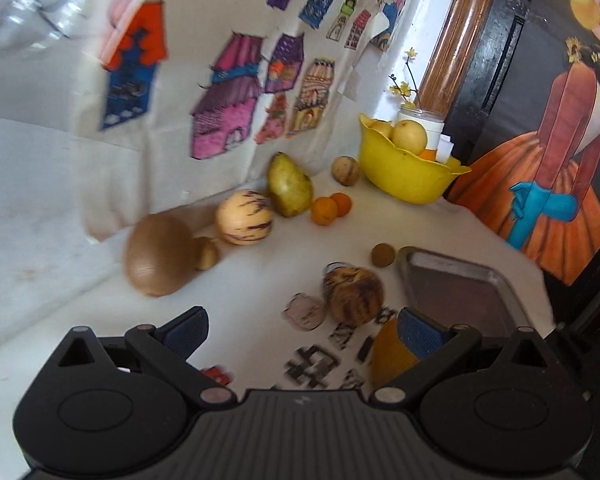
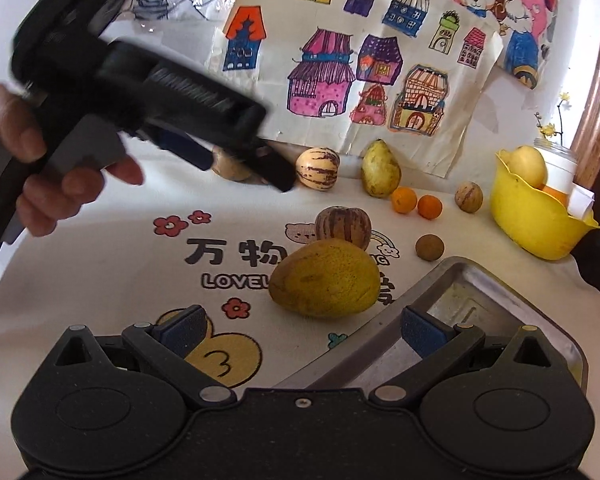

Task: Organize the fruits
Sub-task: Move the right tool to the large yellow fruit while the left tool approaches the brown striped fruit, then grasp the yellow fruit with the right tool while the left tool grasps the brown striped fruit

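Note:
Fruits lie scattered on a white printed cloth. A yellow-green mango (image 2: 326,278) rests just ahead of my right gripper (image 2: 303,328), which is open and empty. Behind the mango sits a brown striped fruit (image 2: 343,226). My left gripper (image 1: 304,332) is open too, hovering above the cloth; the same striped fruit (image 1: 354,296) is ahead of it, and the mango (image 1: 388,356) is partly hidden by its right finger. A metal tray (image 2: 480,292) lies to the right. At the back right, a yellow bowl (image 2: 532,220) holds pale fruit and an orange.
Along the back wall lie a big brown fruit (image 1: 156,256), a pale striped melon (image 1: 244,218), a pear (image 1: 289,186), two oranges (image 1: 325,210) and a small striped fruit (image 1: 345,171). A small brown ball (image 1: 382,255) sits by the tray. A hand (image 2: 20,152) holds the left gripper.

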`<control>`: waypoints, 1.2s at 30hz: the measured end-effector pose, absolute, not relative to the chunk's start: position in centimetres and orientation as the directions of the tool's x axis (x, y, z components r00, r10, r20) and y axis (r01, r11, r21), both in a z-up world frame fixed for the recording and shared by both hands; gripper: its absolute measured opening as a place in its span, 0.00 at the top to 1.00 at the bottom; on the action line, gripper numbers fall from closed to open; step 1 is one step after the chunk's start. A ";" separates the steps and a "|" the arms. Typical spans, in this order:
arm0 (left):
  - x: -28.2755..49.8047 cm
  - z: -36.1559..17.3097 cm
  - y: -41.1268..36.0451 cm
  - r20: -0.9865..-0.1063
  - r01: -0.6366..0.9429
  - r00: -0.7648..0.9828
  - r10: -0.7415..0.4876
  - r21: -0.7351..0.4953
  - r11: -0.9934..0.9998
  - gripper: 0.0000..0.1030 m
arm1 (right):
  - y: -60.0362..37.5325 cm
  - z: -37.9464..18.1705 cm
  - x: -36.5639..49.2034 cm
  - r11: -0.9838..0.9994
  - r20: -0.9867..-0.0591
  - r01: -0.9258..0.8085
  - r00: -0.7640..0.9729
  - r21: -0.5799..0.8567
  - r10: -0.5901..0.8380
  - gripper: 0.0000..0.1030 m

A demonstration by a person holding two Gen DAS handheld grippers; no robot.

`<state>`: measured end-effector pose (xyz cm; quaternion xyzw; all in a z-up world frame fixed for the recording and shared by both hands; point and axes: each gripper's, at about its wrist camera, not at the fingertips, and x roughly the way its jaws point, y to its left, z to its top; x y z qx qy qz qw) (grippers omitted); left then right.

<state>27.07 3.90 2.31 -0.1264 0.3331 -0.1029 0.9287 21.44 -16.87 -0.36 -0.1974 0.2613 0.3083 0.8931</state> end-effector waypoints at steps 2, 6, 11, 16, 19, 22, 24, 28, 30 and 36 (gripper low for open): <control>28.5 2.1 3.6 -0.603 0.101 0.737 -0.306 -0.349 0.932 0.00 | -16.5 -0.5 22.0 0.725 -0.599 -0.657 0.670 -0.204 0.439 0.00; 31.3 1.3 2.5 -0.629 0.106 0.692 -0.354 -0.396 0.912 0.01 | -15.9 -0.9 23.2 0.719 -0.617 -0.660 0.665 -0.221 0.421 0.00; 33.7 0.3 1.8 -0.644 0.079 0.647 -0.409 -0.476 0.876 0.08 | -15.7 -1.0 24.5 0.720 -0.620 -0.665 0.654 -0.198 0.433 0.01; 34.7 -0.6 1.8 -0.644 0.044 0.633 -0.429 -0.524 0.851 0.18 | -15.5 -1.1 25.2 0.726 -0.618 -0.665 0.648 -0.176 0.445 0.05; 35.1 -1.1 1.8 -0.647 0.033 0.620 -0.443 -0.543 0.839 0.23 | -15.4 -1.4 25.6 0.733 -0.622 -0.663 0.642 -0.156 0.449 0.08; 35.5 -1.5 1.7 -0.652 0.020 0.607 -0.454 -0.558 0.830 0.28 | -15.3 -1.5 26.0 0.737 -0.627 -0.662 0.633 -0.135 0.454 0.11; 35.5 -1.6 1.7 -0.651 0.017 0.607 -0.456 -0.563 0.826 0.31 | -15.2 -1.6 26.1 0.738 -0.628 -0.661 0.632 -0.132 0.455 0.12; 35.8 -1.8 1.7 -0.651 0.009 0.605 -0.460 -0.572 0.820 0.40 | -15.0 -1.6 26.4 0.741 -0.630 -0.661 0.629 -0.123 0.456 0.15; 35.8 -1.9 1.6 -0.656 0.005 0.602 -0.455 -0.567 0.824 0.45 | -15.0 -1.6 26.5 0.742 -0.630 -0.661 0.625 -0.113 0.461 0.16; 35.8 -2.0 1.8 -0.654 0.001 0.606 -0.453 -0.569 0.822 0.49 | -15.2 -1.6 26.9 0.763 -0.623 -0.638 0.641 -0.106 0.449 0.28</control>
